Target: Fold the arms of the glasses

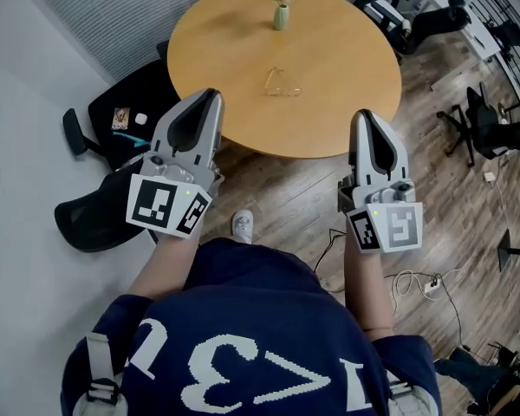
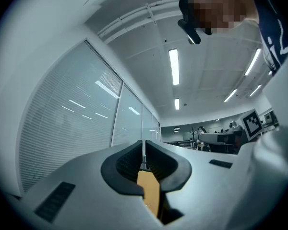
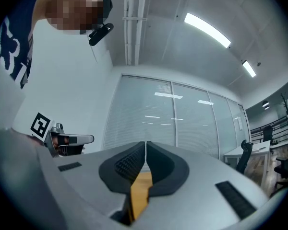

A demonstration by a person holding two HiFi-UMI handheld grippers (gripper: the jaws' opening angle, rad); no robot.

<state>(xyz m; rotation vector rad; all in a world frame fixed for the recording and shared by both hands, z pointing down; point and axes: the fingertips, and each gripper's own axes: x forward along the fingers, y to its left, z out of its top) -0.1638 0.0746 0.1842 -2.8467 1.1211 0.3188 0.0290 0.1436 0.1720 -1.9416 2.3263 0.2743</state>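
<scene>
The thin clear-framed glasses lie near the middle of the round light-wood tabletop. A small green vase of white flowers stands by the far edge. The left tongs and right tongs hover at the near edge, well apart from the glasses. Each pair is pressed together with nothing between.

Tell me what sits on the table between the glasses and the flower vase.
Nothing: in the head view, only bare wooden tabletop separates the glasses from the flower vase.
</scene>
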